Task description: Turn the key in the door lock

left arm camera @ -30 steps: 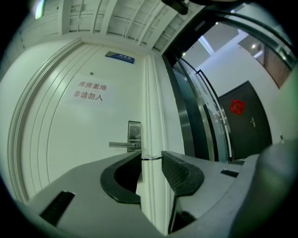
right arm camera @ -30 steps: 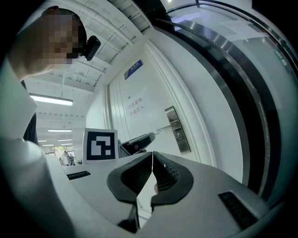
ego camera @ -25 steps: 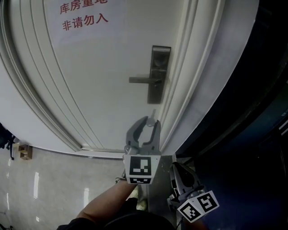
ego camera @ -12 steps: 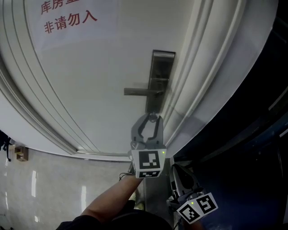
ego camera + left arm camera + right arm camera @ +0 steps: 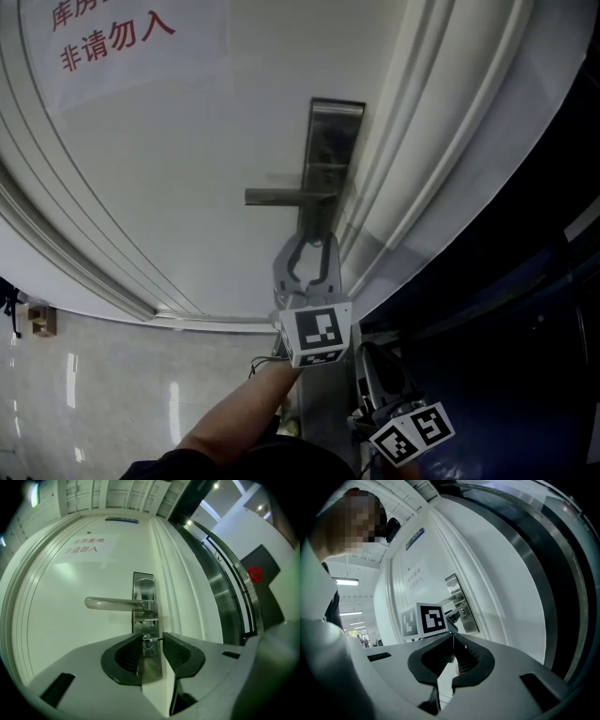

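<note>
left gripper (image 5: 153, 638) jaws stand apart, the key (image 5: 147, 642) between their tips but unclamped, seated in the lock plate (image 5: 143, 585) just ahead; right gripper (image 5: 453, 635) pinched together, empty, hanging behind. clamping and turning are not yet done, i judge

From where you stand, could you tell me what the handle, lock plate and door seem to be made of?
Handle: likely brushed metal, silvery with soft glints.
Lock plate: the same metal look, brushed steel-grey, faintly reflective.
Door: smooth white painted surface with moulded ridges; wood or metal beneath, unclear.
</note>
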`<action>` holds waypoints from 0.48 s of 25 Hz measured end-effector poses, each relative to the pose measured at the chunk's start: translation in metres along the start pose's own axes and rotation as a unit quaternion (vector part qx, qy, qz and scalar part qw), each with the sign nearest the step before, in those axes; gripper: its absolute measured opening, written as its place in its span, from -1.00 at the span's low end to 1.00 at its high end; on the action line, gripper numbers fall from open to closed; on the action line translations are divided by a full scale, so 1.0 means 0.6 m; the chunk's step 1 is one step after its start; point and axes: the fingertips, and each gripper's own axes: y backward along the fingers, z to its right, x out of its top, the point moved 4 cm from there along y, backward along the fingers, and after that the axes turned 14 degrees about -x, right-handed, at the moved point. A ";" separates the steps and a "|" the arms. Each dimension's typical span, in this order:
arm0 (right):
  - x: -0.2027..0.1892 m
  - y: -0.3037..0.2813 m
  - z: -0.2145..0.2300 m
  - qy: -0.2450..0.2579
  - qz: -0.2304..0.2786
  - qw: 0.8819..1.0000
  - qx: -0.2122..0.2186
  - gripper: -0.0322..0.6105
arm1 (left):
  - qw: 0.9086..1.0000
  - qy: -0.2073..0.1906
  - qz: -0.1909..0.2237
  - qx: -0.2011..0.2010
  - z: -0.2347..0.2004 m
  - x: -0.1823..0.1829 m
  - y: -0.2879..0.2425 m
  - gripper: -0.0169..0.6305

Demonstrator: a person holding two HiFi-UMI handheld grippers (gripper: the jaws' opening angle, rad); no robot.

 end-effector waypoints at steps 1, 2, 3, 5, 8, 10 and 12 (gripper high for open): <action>0.000 -0.001 0.001 -0.001 0.000 1.000 0.000 -0.86 | 1.000 0.000 0.001 0.000 0.000 -0.001 -0.002 -0.56; -0.001 -0.002 0.002 -0.001 -0.001 1.000 0.000 -0.86 | 1.000 -0.001 0.001 0.000 0.000 -0.001 -0.004 -0.56; -0.001 -0.003 0.003 -0.002 -0.001 1.000 0.000 -0.86 | 1.000 -0.001 0.002 0.001 -0.001 -0.001 -0.005 -0.56; -0.001 -0.005 0.005 -0.002 -0.001 1.000 0.000 -0.86 | 1.000 -0.001 0.001 0.003 -0.002 -0.002 -0.008 -0.56; -0.001 -0.007 0.007 -0.002 -0.002 1.000 -0.001 -0.86 | 1.000 -0.001 0.001 0.004 -0.003 -0.005 -0.013 -0.56; -0.001 -0.008 0.008 -0.002 -0.003 1.000 -0.002 -0.86 | 1.000 -0.002 0.000 0.004 -0.004 -0.007 -0.017 -0.56; -0.001 -0.010 0.010 -0.003 -0.004 1.000 -0.004 -0.86 | 1.000 -0.003 0.001 0.004 -0.005 -0.008 -0.021 -0.56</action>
